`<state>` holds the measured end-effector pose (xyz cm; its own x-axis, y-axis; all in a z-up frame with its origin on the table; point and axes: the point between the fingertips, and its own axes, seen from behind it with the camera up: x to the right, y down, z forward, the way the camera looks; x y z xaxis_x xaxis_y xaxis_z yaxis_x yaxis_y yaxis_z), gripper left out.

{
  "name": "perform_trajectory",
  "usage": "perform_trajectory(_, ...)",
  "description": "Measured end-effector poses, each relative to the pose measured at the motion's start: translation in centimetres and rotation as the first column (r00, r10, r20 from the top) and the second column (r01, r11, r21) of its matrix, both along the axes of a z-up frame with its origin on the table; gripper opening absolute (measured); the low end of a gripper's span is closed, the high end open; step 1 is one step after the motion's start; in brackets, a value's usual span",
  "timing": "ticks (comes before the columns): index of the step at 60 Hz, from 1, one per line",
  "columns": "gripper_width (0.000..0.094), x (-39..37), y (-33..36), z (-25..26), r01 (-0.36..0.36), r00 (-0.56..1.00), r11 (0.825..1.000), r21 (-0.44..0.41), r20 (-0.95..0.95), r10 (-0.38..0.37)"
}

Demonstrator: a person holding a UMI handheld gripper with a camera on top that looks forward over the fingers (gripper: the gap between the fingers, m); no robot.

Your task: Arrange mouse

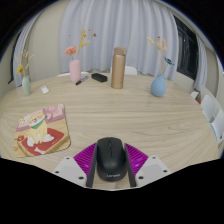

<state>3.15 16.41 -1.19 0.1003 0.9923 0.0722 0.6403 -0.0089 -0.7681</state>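
A black computer mouse (110, 160) sits between my two fingers, its rounded back pointing away over the wooden table (120, 115). My gripper (111, 166) has its magenta pads (84, 160) pressed against both sides of the mouse, so it is shut on it. The mouse's underside is hidden, so I cannot tell whether it touches the table.
A colourful picture book (42, 130) lies on the table to the left. At the far edge stand a pink vase (75, 70), a tall brown cylinder (118, 69), a blue vase (158, 86) and a small dark object (99, 77). A white curtain hangs behind.
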Motion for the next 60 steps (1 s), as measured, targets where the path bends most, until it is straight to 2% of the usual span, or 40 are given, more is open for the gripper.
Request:
perform_trajectory(7, 0.0394, -0.1, -0.3, 0.1, -0.002, 1.000, 1.000, 0.021, 0.020, 0.001)
perform_trajectory(13, 0.0355, -0.1, -1.1, 0.9, 0.001, 0.999, 1.000, -0.018, 0.053, 0.000)
perform_trajectory(20, 0.0351, -2.1, -3.2, 7.4, -0.016, 1.000, 1.000, -0.019, -0.023, 0.016)
perform_trajectory(26, 0.0351, -5.2, -7.8, 13.2, -0.054, 0.995, 0.995, -0.081, -0.093, 0.047)
perform_trajectory(32, 0.0351, -8.2, -13.1, 16.1, -0.099, 0.986, 0.990, -0.101, -0.146, 0.084)
perform_trajectory(37, 0.0349, -9.7, -18.0, 15.2, -0.132, 0.983, 0.982, -0.137, -0.148, 0.112)
perform_trajectory(44, 0.0347, -10.0, -23.3, 9.3, -0.162, 0.985, 0.977, -0.138, -0.075, 0.153)
perform_trajectory(47, 0.0349, -9.6, -24.4, 6.2, -0.169, 0.986, 0.979, -0.111, -0.027, 0.167)
perform_trajectory(51, 0.0350, -8.5, -25.7, 2.9, -0.181, 0.983, 0.976, -0.120, 0.019, 0.184)
perform_trajectory(60, 0.0391, -7.5, -25.5, 0.2, -0.185, 0.981, 0.980, -0.068, 0.052, 0.188)
